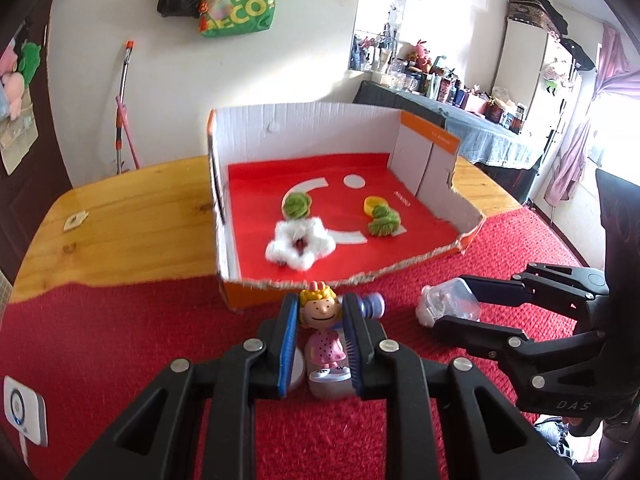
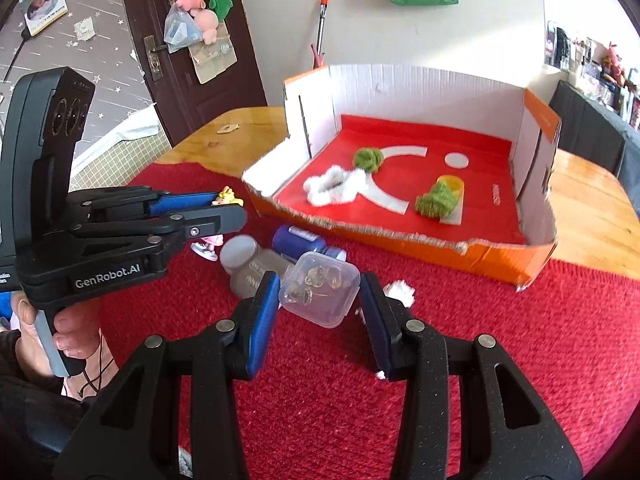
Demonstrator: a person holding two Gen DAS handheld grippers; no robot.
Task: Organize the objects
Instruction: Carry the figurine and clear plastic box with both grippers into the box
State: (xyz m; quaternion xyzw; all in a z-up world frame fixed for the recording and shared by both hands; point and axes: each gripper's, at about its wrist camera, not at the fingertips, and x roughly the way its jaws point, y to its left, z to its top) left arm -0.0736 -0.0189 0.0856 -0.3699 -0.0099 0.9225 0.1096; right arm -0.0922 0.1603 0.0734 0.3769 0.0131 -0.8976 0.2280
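Note:
My left gripper (image 1: pixel 320 320) is shut on a small figurine (image 1: pixel 322 334), a blond girl in a pink dotted dress, held upright by the head between the blue pads. In the right wrist view the left gripper (image 2: pixel 230 205) is at the left with the figurine (image 2: pixel 228 198) in it. My right gripper (image 2: pixel 320 296) is shut on a clear plastic box (image 2: pixel 320 294) with small bits inside. The left wrist view shows that gripper (image 1: pixel 452 308) and the box (image 1: pixel 450 304) at the right. Both are just in front of a torn cardboard box (image 1: pixel 304 136) with a red floor.
Inside the cardboard box (image 2: pixel 400 80) lie a white fluffy star (image 1: pixel 300 246), two green yarn balls (image 1: pixel 297 205) and a yellow ring (image 1: pixel 374 203). On the red cloth (image 2: pixel 500 340) lie a grey bottle (image 2: pixel 248 268), a blue bottle (image 2: pixel 300 240) and a white tuft (image 2: pixel 400 290). A person's hand (image 2: pixel 64 332) holds the left gripper.

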